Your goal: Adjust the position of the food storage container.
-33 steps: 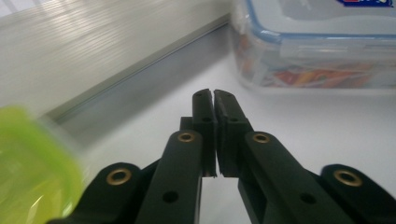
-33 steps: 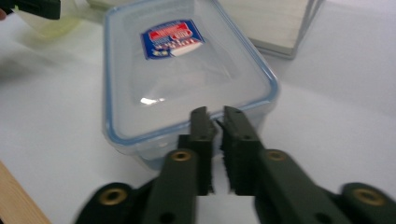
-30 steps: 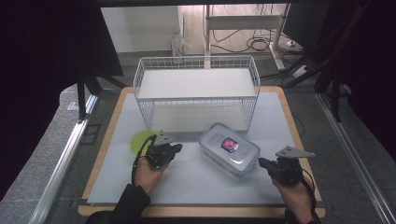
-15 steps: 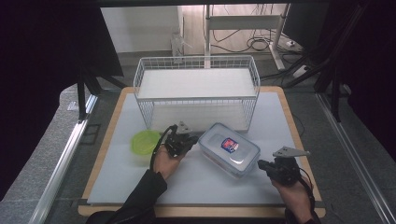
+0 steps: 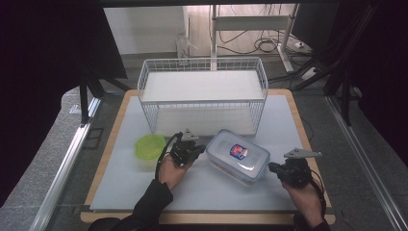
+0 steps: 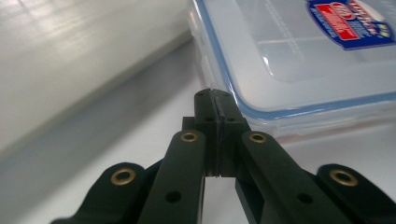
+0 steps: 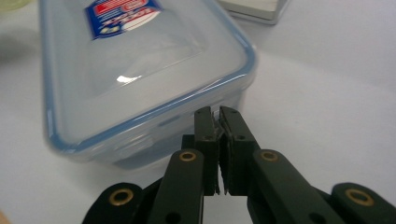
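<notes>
A clear plastic container (image 5: 238, 155) with a blue-rimmed lid and a red and blue label lies at an angle in the middle of the white mat. My left gripper (image 5: 201, 149) is shut, its tips right beside the container's (image 6: 299, 56) left corner in the left gripper view (image 6: 212, 94). My right gripper (image 5: 272, 167) points at the opposite end. In the right gripper view its jaws (image 7: 215, 114) stand almost together against the container's (image 7: 140, 60) end wall under the lid rim. A pale sliver shows between the tips; I cannot tell what it is.
A white wire basket (image 5: 202, 91) with a raised shelf stands at the back of the mat. A green bowl (image 5: 150, 146) sits left of my left hand. The wooden board edge (image 5: 202, 216) runs along the front, and dark floor surrounds the table.
My left hand has moved right and away from me, off the green bowl and up to the container's left corner. The right hand has stayed in place.
</notes>
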A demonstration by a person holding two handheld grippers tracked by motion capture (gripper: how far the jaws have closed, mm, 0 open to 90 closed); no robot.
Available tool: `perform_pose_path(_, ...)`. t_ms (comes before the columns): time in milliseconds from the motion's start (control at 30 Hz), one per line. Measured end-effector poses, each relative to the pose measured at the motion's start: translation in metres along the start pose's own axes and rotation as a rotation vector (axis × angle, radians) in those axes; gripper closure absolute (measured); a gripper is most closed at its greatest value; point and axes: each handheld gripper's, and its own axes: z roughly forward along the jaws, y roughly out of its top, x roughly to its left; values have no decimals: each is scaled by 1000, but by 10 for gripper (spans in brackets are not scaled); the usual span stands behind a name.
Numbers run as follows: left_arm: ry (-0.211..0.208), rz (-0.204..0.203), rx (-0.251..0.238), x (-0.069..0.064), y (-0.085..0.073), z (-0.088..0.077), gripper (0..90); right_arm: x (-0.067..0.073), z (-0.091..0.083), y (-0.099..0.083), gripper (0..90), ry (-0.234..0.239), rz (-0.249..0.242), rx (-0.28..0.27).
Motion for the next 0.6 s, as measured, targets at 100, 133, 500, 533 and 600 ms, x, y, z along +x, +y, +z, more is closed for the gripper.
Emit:
perform_pose_path(100,-30,11,19,-2,-1,-4,900,-7,0,2,862,-13,17,-1)
perform_pose_path(133,-26,23,22,-2,0,-3,900,-8,1,2,861,-19,19,2)
perform_pose_path(500,13,21,30,-2,7,11,900,-4,10,1,857,-41,7,87)
perform_pose_path(533,12,25,33,-4,6,10,900,-3,11,1,867,-50,1,85)
perform_pose_path(600,7,15,35,-7,4,8,900,-4,12,2,890,-63,2,85)
